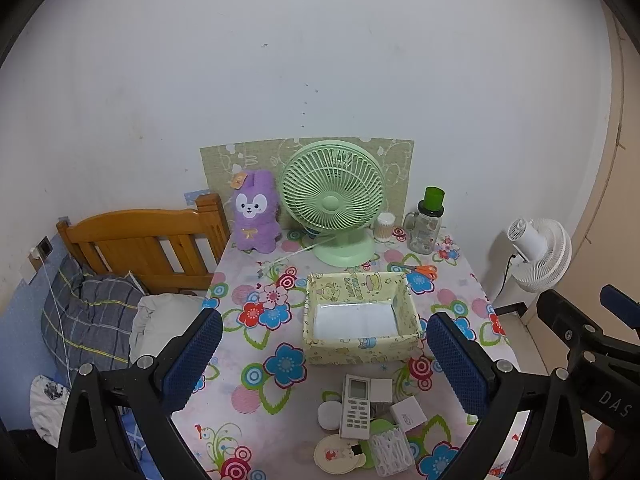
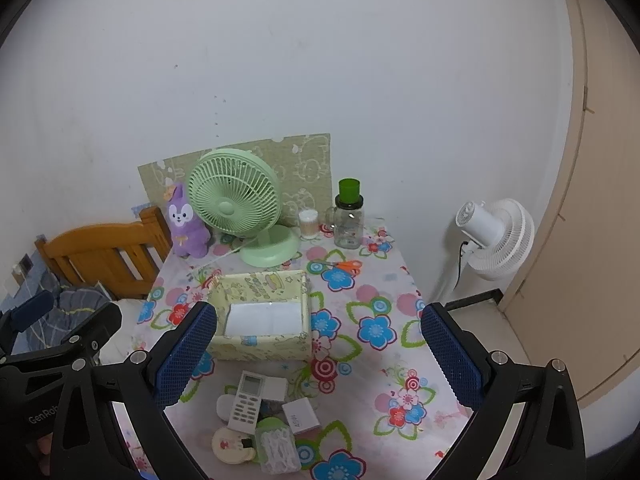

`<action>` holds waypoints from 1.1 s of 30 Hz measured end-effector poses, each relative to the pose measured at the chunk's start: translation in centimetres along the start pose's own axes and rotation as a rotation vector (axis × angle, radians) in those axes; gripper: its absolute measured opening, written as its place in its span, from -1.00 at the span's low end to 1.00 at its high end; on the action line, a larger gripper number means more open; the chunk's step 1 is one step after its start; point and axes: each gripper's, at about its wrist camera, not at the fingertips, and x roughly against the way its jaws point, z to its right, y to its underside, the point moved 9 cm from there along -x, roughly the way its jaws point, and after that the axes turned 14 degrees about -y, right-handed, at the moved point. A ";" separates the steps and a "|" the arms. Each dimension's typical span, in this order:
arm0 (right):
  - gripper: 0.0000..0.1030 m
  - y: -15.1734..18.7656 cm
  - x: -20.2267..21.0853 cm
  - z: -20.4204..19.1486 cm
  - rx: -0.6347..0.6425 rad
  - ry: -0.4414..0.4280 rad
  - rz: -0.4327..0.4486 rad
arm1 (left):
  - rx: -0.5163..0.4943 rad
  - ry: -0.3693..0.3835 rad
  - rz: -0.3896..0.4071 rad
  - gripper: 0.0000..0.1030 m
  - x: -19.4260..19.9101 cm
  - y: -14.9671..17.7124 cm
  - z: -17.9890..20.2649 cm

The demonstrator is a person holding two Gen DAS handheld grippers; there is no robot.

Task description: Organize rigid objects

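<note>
A pale yellow fabric storage box stands open and empty mid-table. In front of it lies a cluster of small items: a white remote control, white square boxes, a clear plastic case, a round cream tin and a white round object. My left gripper is open and empty above the table's front. My right gripper is open and empty, to the right of the left one.
A green desk fan, purple plush rabbit, cotton-swab jar, glass jar with green lid and orange scissors stand at the table's back. A wooden bed headboard is left; a white floor fan is right.
</note>
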 end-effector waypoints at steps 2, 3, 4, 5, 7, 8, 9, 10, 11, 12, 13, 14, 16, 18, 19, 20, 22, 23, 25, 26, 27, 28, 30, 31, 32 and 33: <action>1.00 0.0 -0.2 -0.1 0.004 -0.002 0.001 | 0.003 -0.001 -0.001 1.00 -0.1 -0.1 -0.2; 1.00 0.0 -0.2 -0.2 0.006 -0.001 0.001 | 0.005 -0.001 -0.001 1.00 -0.1 -0.1 -0.2; 1.00 -0.1 -0.3 -0.2 0.008 -0.003 0.002 | 0.007 -0.001 -0.001 1.00 -0.2 -0.2 -0.3; 1.00 -0.1 -0.3 -0.3 0.010 -0.004 0.003 | 0.009 -0.001 0.000 1.00 -0.2 -0.2 -0.3; 1.00 -0.2 -0.4 -0.3 0.010 -0.007 0.006 | 0.011 -0.002 0.004 1.00 -0.1 -0.3 -0.3; 1.00 -0.2 -0.4 -0.3 0.009 -0.008 0.005 | 0.011 -0.003 0.005 1.00 -0.2 -0.4 -0.4; 1.00 -0.2 -0.5 -0.3 0.008 -0.010 0.005 | 0.010 -0.004 0.006 1.00 -0.1 -0.3 -0.4; 1.00 -0.2 -0.5 -0.2 0.007 -0.013 0.004 | 0.009 -0.006 0.006 1.00 -0.1 -0.3 -0.4; 1.00 -0.2 -0.6 -0.3 0.006 -0.017 0.003 | 0.009 -0.007 0.006 1.00 -0.1 -0.3 -0.4; 1.00 -0.2 -0.5 -0.3 0.005 -0.020 0.003 | 0.008 -0.009 0.006 1.00 -0.1 -0.3 -0.4; 1.00 -0.2 -0.5 -0.4 0.004 -0.023 0.004 | 0.008 -0.010 0.005 1.00 -0.2 -0.3 -0.4; 1.00 -0.2 -0.5 -0.3 0.004 -0.025 0.004 | 0.008 -0.011 0.004 1.00 -0.2 -0.3 -0.4; 1.00 -0.1 -0.6 -0.4 0.003 -0.028 0.001 | 0.007 -0.012 0.002 1.00 -0.3 -0.2 -0.3; 1.00 0.0 -0.7 -0.3 0.002 -0.029 0.000 | 0.006 -0.011 0.000 1.00 -0.4 -0.2 -0.2; 1.00 0.0 -0.7 -0.2 0.001 -0.030 0.000 | 0.006 -0.011 -0.001 1.00 -0.4 -0.2 -0.2; 1.00 0.0 -0.7 -0.2 -0.001 -0.030 0.000 | 0.006 -0.012 -0.001 1.00 -0.5 -0.2 -0.2; 1.00 0.1 -0.8 0.0 -0.006 -0.031 0.000 | 0.004 -0.012 -0.001 1.00 -0.6 -0.1 -0.1; 1.00 0.2 -0.9 0.0 -0.009 -0.032 0.001 | 0.003 -0.012 -0.002 1.00 -0.6 0.0 -0.1; 1.00 0.5 -1.1 0.1 -0.014 -0.032 -0.003 | 0.001 -0.009 -0.007 1.00 -0.9 0.2 0.0; 1.00 0.7 -1.1 0.2 -0.014 -0.032 -0.004 | 0.003 -0.009 -0.013 1.00 -1.1 0.4 0.0; 1.00 0.8 -1.2 0.2 -0.013 -0.031 -0.005 | 0.006 -0.007 -0.021 1.00 -1.3 0.6 0.1; 1.00 0.9 -1.3 0.2 -0.012 -0.029 -0.007 | 0.008 -0.003 -0.024 1.00 -1.4 0.9 0.2; 1.00 1.3 -1.6 0.3 -0.012 -0.029 -0.007 | 0.013 0.003 -0.029 1.00 -1.8 1.2 0.3; 1.00 1.5 -1.7 0.4 -0.013 -0.029 -0.007 | 0.014 0.005 -0.031 1.00 -1.9 1.5 0.3; 1.00 1.6 -1.8 0.4 -0.013 -0.030 -0.009 | 0.014 0.005 -0.034 1.00 -2.1 1.7 0.4; 1.00 1.8 -2.0 0.5 -0.014 -0.030 -0.012 | 0.013 0.004 -0.036 1.00 -2.3 2.0 0.4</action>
